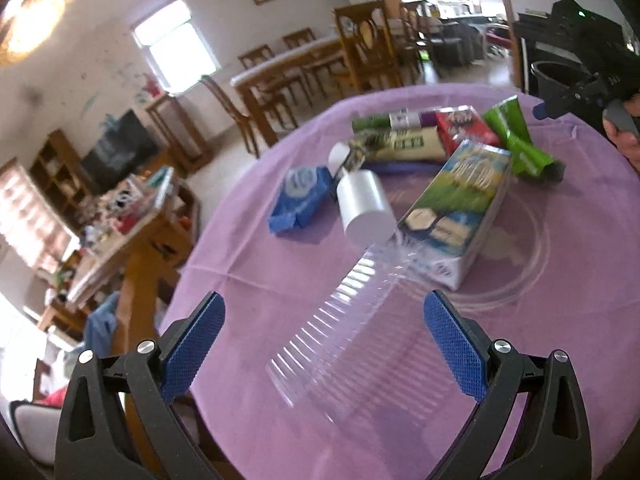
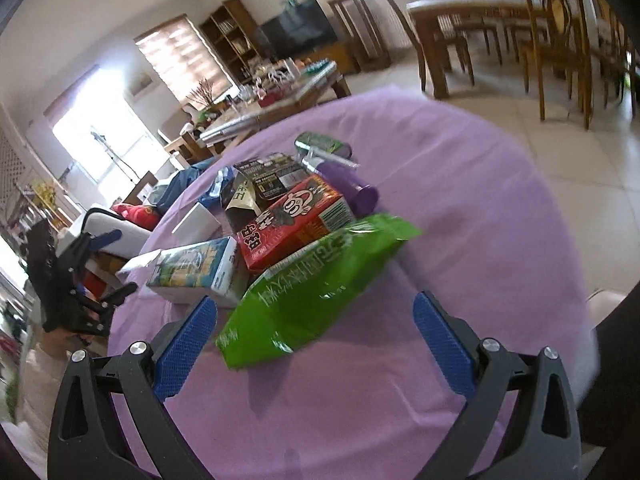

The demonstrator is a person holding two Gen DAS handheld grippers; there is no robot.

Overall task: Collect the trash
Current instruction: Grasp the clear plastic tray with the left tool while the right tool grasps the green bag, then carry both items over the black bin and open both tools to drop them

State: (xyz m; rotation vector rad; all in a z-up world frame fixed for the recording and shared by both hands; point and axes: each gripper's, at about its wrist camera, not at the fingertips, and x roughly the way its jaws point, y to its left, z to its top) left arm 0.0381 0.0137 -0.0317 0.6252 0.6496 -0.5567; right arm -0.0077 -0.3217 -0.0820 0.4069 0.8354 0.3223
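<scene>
Left tongs [image 1: 324, 328]: spread wide over the purple counter [image 1: 248, 264]; nothing is held. A clear ribbed bottle [image 1: 344, 344] is seen lying between the blue pads [image 1: 456, 352], though contact with them cannot be made out.
Bottle: laid on its side, its far end reaching the base of a milk carton [image 1: 460, 208].
White cup [image 1: 364, 208]: tipped over just beyond the bottle, touching the carton's near corner.
Blue cloth [image 1: 300, 200]: placed left of the cup, near it.
Right tongs [image 2: 316, 340]: spread wide as well, empty. A green bag [image 2: 312, 292] is framed between the pads, lying flat on the counter.
Red box [image 2: 296, 220]: set just behind the green bag, touching it, with the carton at its left.
Dark packet [image 2: 276, 178]: piled behind the red box, beside a purple tube [image 2: 352, 184] and a green can [image 2: 320, 146].
Trash: gathered in one heap near the counter's middle.
Room: wooden chairs [image 2: 556, 36] and a dining table are seen well beyond the counter.
</scene>
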